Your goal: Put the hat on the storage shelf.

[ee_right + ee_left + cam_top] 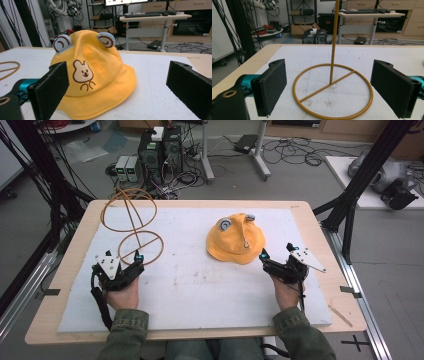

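while the yellow hat (235, 241) lies untouched beside its wire stand (132, 222), both the left gripper (134, 263) and right gripper (276, 254) wait with jaws apart, nothing hung yet.

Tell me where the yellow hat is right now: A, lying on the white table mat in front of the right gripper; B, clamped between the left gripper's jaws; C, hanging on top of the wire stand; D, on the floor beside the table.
A: the yellow hat lies flat on the white mat, just ahead of the open right gripper and apart from the wire stand.
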`<state>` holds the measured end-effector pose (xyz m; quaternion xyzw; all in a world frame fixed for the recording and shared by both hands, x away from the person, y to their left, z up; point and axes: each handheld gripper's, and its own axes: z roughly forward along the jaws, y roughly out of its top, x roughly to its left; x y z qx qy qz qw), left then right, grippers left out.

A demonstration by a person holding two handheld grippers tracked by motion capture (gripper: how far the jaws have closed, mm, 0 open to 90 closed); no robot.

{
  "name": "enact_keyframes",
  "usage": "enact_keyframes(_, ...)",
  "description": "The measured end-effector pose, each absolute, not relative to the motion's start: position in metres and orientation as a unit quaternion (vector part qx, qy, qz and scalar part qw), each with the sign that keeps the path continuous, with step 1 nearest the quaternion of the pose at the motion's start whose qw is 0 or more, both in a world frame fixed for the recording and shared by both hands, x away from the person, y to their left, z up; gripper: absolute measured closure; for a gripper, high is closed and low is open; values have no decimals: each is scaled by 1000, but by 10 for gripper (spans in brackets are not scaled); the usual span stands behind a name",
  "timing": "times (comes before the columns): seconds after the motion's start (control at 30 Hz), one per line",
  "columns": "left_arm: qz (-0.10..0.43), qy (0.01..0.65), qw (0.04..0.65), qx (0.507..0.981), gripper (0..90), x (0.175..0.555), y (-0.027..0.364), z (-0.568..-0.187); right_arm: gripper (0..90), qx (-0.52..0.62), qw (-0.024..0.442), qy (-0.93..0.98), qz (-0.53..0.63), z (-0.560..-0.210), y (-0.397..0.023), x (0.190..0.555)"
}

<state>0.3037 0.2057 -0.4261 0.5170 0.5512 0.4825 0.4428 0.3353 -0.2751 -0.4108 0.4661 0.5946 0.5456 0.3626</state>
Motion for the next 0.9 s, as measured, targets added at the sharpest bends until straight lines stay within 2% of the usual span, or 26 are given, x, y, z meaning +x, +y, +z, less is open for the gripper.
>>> enact_keyframes(0.23,483,553,442,515,141,303,206,-426,41,463,364,593,550,-407,-274,334)
enact_keyframes(0.47,479,554,444,516,141,303,206,-426,41,459,352,581,573,-375,-275,339)
enact_keyframes(0.9,475,556,449,513,141,304,207,-426,41,461,325,615,552,-347,-247,374)
